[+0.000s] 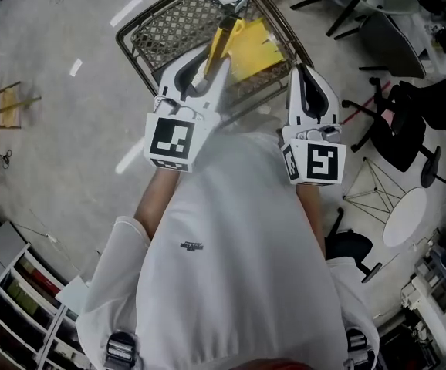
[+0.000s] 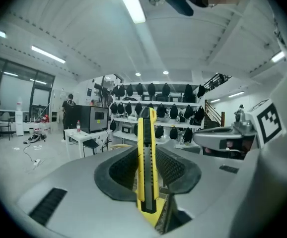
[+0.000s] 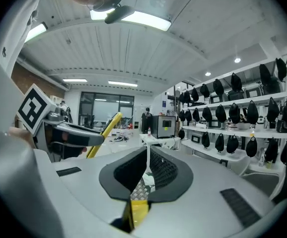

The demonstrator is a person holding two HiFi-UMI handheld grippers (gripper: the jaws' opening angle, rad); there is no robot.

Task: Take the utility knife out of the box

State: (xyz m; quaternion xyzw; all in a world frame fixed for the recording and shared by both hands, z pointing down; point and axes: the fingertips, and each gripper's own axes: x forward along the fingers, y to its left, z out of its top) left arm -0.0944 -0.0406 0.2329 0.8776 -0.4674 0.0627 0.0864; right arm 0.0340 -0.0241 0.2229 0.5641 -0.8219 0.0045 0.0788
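Head view, left tongs gripping knife over mesh box, right tongs seemingly closed, empty.

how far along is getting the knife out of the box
Mostly done: the utility knife sits clamped in the left tool, held above the yellow box on the mesh chair. The right tool is shut and empty. Left: only setting the knife down, likely.

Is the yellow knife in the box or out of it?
Out: the left gripper clamps the utility knife, clear of the yellow box.
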